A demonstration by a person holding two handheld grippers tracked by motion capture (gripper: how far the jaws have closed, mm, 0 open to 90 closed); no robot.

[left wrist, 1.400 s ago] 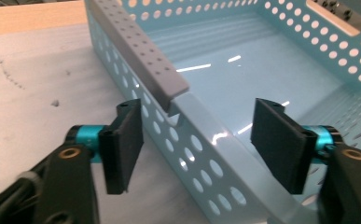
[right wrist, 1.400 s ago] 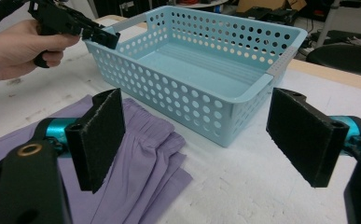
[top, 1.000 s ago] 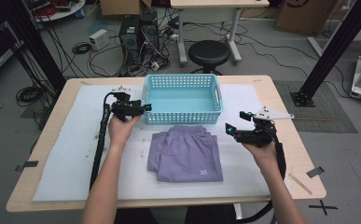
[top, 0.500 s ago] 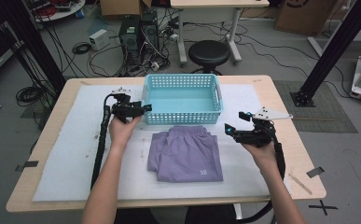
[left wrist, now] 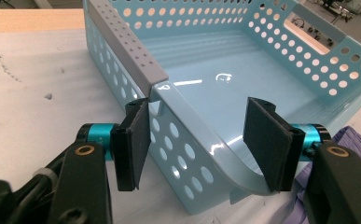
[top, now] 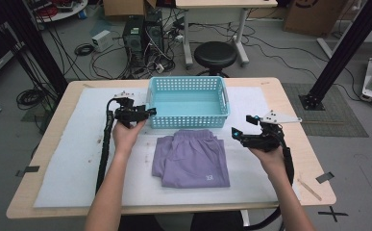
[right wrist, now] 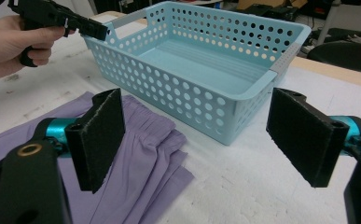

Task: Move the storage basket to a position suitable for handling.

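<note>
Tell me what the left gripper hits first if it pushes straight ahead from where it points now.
Most likely the blue basket: the left gripper is open, its jaws straddling the near corner rim, so that wall comes first.

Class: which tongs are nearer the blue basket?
Left. The left tongs straddle a corner of the basket; the right tongs hang off its other side, apart.

Even, bright overhead light, soft shadows; glare streaks the basket floor [left wrist: 206,79].
</note>
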